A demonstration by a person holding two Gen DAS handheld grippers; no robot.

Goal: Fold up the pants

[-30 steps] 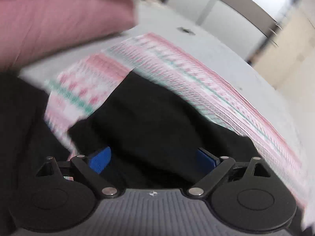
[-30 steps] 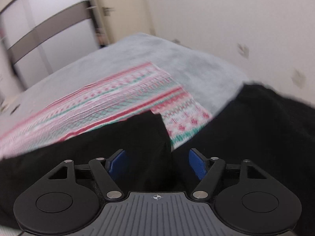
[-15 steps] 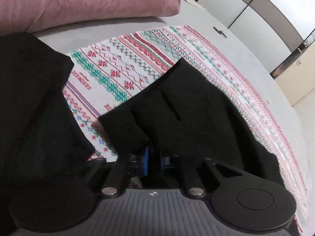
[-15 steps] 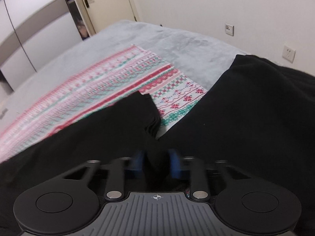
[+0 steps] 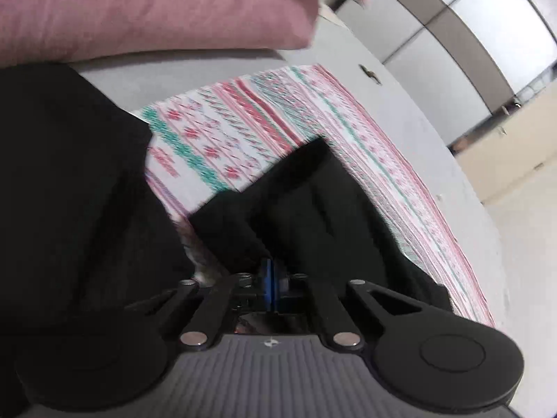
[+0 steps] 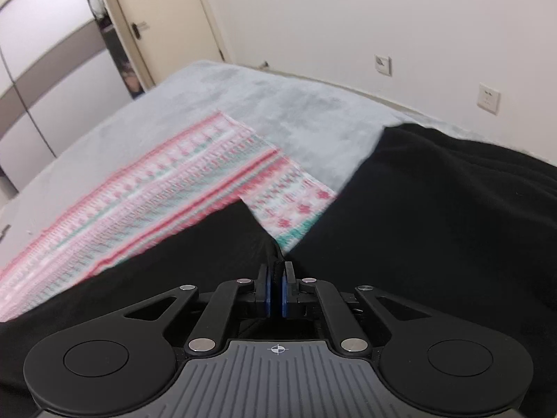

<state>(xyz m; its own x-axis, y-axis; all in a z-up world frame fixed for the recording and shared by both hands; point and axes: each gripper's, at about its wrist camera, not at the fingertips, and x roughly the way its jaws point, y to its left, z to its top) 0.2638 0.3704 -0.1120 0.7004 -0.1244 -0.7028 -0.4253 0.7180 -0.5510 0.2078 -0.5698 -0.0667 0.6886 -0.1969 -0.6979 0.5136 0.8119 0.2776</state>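
Black pants (image 5: pixel 313 209) lie over a patterned red, green and white cloth (image 5: pixel 226 132) on a grey bed. My left gripper (image 5: pixel 271 275) is shut on an edge of the black pants, near a corner of the fabric. In the right wrist view the pants (image 6: pixel 216 244) spread to both sides, and my right gripper (image 6: pixel 275 278) is shut on a pinched fold of the pants. The patterned cloth (image 6: pixel 167 181) shows beyond it. A second black mass of fabric (image 6: pixel 435 209) lies to the right and, in the left wrist view (image 5: pixel 69 191), to the left.
A pink pillow (image 5: pixel 156 10) lies at the head of the grey bed (image 6: pixel 278 104). Wardrobe doors (image 5: pixel 470 35) and a cream door (image 6: pixel 156 24) stand beyond the bed. A white wall with sockets (image 6: pixel 489 99) is to the right.
Both grippers went from open to shut on the black pants. The views have since shifted slightly as the held fabric lifts and moves.
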